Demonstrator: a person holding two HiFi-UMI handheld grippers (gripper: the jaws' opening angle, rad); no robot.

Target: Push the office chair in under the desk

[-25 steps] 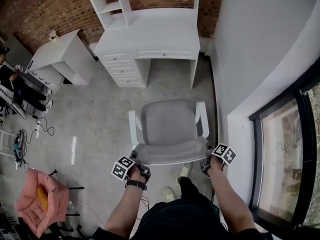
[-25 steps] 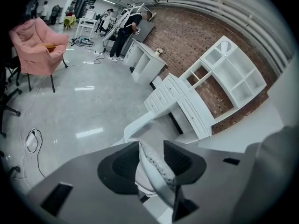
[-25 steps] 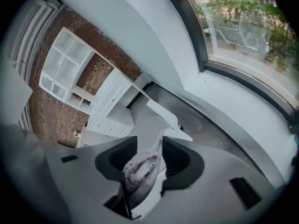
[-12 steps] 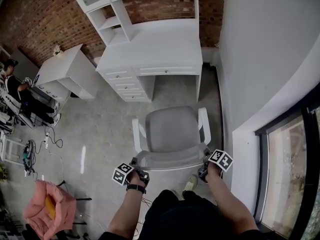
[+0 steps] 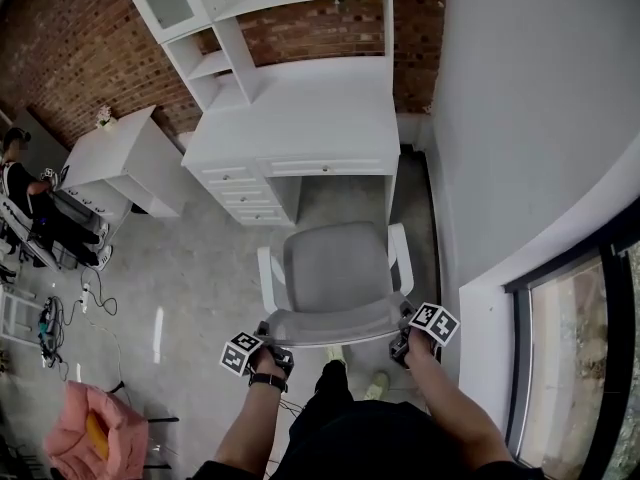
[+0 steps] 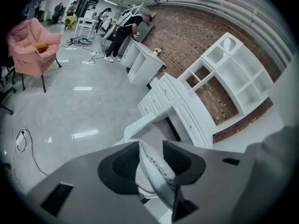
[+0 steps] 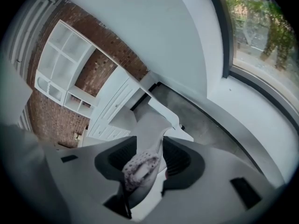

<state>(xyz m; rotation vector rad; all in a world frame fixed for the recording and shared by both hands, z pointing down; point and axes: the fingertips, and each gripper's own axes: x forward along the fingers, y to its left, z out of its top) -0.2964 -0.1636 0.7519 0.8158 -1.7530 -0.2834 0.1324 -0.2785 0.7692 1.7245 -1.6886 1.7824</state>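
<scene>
your left gripper (image 5: 270,334), jaws just been closing, and right gripper (image 5: 405,330) both pinch the top edge of the chair (image 5: 335,268) back; chair stands just before the desk (image 5: 300,118) front edge, not under it.

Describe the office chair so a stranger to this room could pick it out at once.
Find the white desk against the brick wall. Before its knee gap stands the office chair: grey seat, white armrests, unlike the pink armchair.

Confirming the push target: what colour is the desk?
White. The desk shows best in the head view.
</scene>
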